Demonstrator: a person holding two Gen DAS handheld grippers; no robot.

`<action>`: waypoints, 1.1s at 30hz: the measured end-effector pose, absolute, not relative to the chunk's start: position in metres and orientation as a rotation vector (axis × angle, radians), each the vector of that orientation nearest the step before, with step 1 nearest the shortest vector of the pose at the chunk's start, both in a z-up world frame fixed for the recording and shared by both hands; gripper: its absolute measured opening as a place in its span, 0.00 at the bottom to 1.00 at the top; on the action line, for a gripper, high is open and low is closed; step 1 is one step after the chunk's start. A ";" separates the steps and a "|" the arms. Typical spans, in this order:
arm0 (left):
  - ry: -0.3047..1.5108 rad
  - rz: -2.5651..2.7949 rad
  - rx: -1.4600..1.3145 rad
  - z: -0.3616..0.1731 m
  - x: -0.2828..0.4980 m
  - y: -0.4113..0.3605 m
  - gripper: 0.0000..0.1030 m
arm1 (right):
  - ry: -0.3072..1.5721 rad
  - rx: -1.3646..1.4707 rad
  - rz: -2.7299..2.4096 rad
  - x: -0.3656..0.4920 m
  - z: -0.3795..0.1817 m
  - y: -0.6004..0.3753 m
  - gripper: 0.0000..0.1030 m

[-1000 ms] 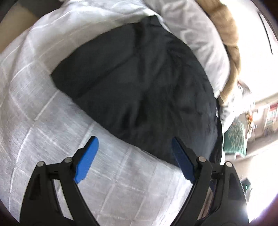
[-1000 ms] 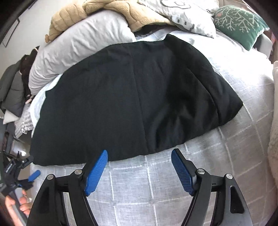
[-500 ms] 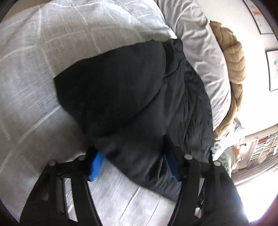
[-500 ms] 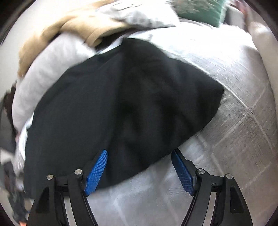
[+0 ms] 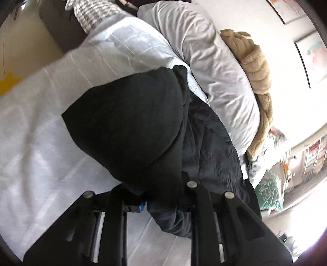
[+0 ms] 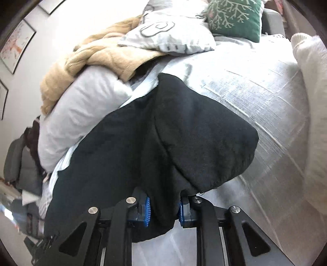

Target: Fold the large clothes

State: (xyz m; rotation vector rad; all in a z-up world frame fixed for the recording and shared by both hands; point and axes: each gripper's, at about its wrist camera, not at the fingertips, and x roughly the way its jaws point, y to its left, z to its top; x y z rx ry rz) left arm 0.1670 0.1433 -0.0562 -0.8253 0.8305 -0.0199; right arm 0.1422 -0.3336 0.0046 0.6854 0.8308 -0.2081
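Note:
A large black garment [image 5: 130, 122] lies spread over a bed with a pale grid-patterned cover [image 5: 40, 143]. In the left wrist view my left gripper [image 5: 161, 204] is closing on a bunched near edge of the garment, and the cloth hides most of the blue pads. The held corner is lifted and folds over the rest. In the right wrist view the black garment [image 6: 184, 133] fills the middle. My right gripper [image 6: 163, 210] is closing on its near hem, with the blue pads pressing the fabric from both sides. That corner also rises off the bed cover [image 6: 265, 98].
A grey duvet [image 5: 214, 71] and a tan fleece blanket [image 5: 257, 67] are heaped along the far side of the bed. A grey printed cushion [image 6: 169, 34] and a green cushion [image 6: 235, 18] lie at the bed's head. A white knit throw [image 6: 312, 92] lies at the right edge.
Both grippers went from wide open above the bed cover to closed on the garment's near edge. The gripped corners have lifted and folded over the rest of the garment.

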 end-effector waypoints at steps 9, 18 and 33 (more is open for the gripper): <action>1.007 0.035 -0.790 -0.111 0.137 0.165 0.53 | 1.153 0.690 -0.170 0.115 -0.046 -0.327 0.54; 0.987 0.022 -0.954 -0.126 0.139 0.178 0.62 | 1.138 0.664 -0.199 0.085 -0.023 -0.351 0.60; 0.902 0.045 -1.032 -0.140 0.146 0.176 0.57 | 1.136 0.363 -0.246 0.104 -0.049 -0.337 0.16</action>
